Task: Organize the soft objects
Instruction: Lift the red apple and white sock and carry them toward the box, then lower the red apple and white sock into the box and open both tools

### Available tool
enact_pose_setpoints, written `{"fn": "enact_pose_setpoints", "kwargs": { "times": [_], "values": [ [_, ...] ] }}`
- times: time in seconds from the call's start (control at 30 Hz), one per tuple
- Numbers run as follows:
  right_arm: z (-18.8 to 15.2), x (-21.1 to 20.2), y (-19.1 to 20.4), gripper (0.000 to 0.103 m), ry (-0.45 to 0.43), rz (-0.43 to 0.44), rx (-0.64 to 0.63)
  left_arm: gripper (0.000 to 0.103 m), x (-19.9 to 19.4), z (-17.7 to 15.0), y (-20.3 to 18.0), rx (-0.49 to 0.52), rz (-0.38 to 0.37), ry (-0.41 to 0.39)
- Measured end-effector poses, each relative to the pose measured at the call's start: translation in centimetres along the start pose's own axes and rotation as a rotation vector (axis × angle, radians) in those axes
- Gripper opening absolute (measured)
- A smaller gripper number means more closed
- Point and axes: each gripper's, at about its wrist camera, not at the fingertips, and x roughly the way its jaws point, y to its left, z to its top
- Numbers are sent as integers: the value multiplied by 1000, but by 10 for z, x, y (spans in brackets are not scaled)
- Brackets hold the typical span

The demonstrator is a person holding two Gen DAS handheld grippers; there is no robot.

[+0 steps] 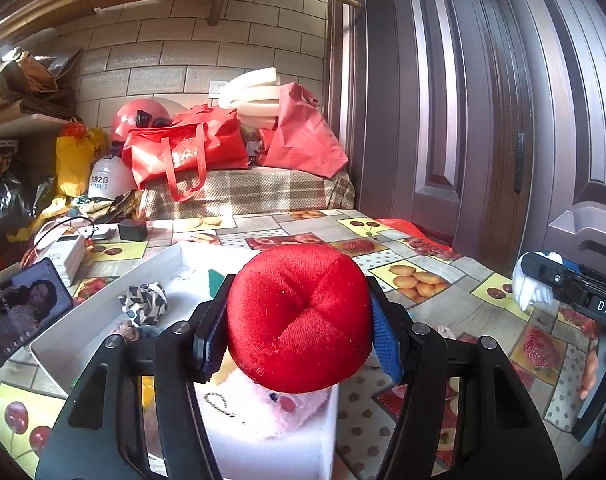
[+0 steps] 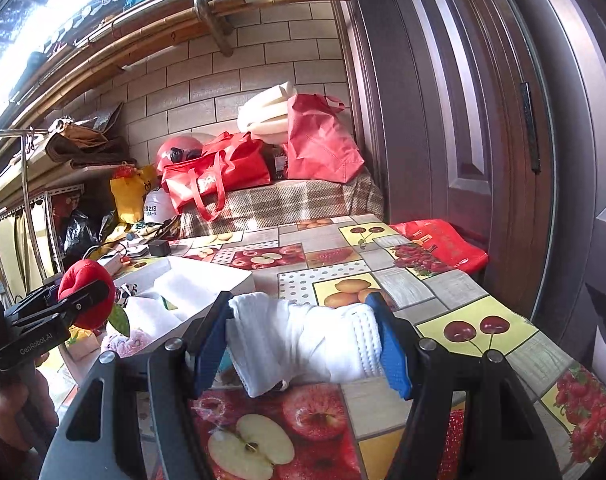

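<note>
Two handheld grippers work over a table [image 2: 443, 292] covered in a fruit-print cloth.

The left gripper [image 1: 299, 320] is clamped on a red plush apple [image 1: 299, 318], pads pressing both its sides. The apple hangs above the near end of a white box [image 1: 103, 308], which runs from centre frame toward 10 o'clock in the left wrist view. In the box lie a black-and-white scrunchie [image 1: 145, 302] and, under the apple at 6 o'clock, a pink plush [image 1: 263, 412]. A phone [image 1: 21, 312] leans at 9 o'clock beside the box.

The right gripper [image 2: 303, 340] is closed on a rolled white cloth [image 2: 303, 340], which spans the gap between its blue pads [image 2: 395, 356]. It is held above bare tablecloth, to the right of the box and apart from it. From this camera the apple shows at 9 o'clock and the box at 10 o'clock.

Both items look to be in transit to the box, so the step is carrying and placing. The apple seems nearest to release: the left hand likely needs to lower it into a free spot beside the pink plush, then let go. The cloth would then need to travel toward 10 o'clock, over the box wall, without the two tools colliding. Being loosely rolled, it may unfurl when released.
</note>
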Motion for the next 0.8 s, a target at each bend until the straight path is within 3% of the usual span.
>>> {"fn": "enact_pose_setpoints", "kwargs": {
  "times": [0.23,0.5,0.8],
  "values": [
    [0,3,12,67,7,32,-22,61,-12,-3,41,-19,116,-17],
    [-1,20,39,67,43,102,-54,61,-7,-5,86,-115,226,1],
    [-5,69,96,67,86,193,-114,61,24,0,83,-23,268,50]
  ]
}}
